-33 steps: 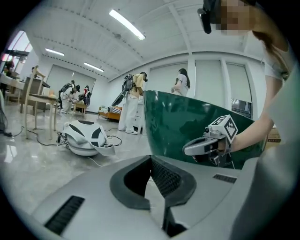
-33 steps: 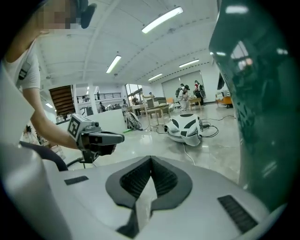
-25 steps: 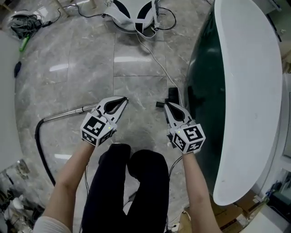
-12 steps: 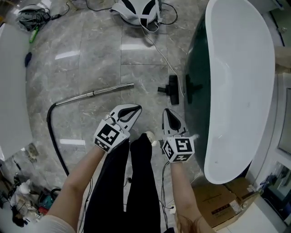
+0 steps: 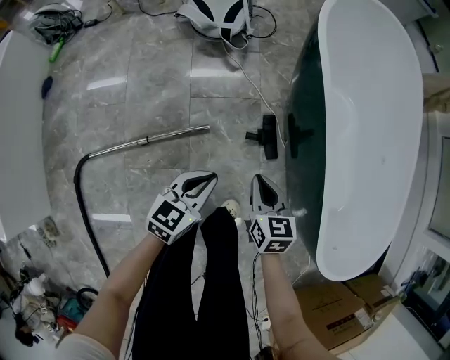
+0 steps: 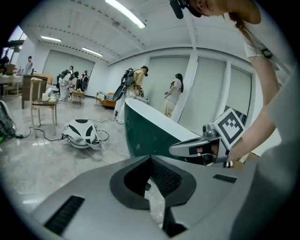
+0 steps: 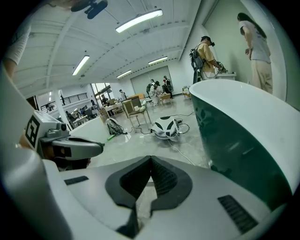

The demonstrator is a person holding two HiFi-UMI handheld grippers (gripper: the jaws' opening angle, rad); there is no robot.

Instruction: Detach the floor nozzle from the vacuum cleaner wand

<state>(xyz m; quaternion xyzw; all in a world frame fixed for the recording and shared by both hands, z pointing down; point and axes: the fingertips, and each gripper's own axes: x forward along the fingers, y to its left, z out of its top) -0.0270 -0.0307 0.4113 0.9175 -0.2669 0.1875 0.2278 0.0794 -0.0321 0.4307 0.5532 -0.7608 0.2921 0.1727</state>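
In the head view the chrome vacuum wand (image 5: 151,140) lies on the marble floor, joined at its left end to a black hose (image 5: 83,204). The black floor nozzle (image 5: 266,136) lies apart from the wand, by the bathtub's dark side. My left gripper (image 5: 209,178) is shut and empty, held above the floor in front of my legs. Just to its right, my right gripper (image 5: 257,179) is likewise shut and empty. Each gripper view shows closed jaws with nothing between them, and the other gripper (image 6: 199,149) (image 7: 70,147) alongside.
A large white bathtub (image 5: 373,126) with a green outer wall stands at the right. A white device (image 5: 214,17) with cables lies at the far end of the floor. Clutter (image 5: 31,309) sits at the lower left, a cardboard box (image 5: 334,309) at the lower right. People stand in the background.
Both grippers have risen and drawn back toward my body, away from the wand and nozzle. The wand and the nozzle lie on the floor, farther from the grippers than before.
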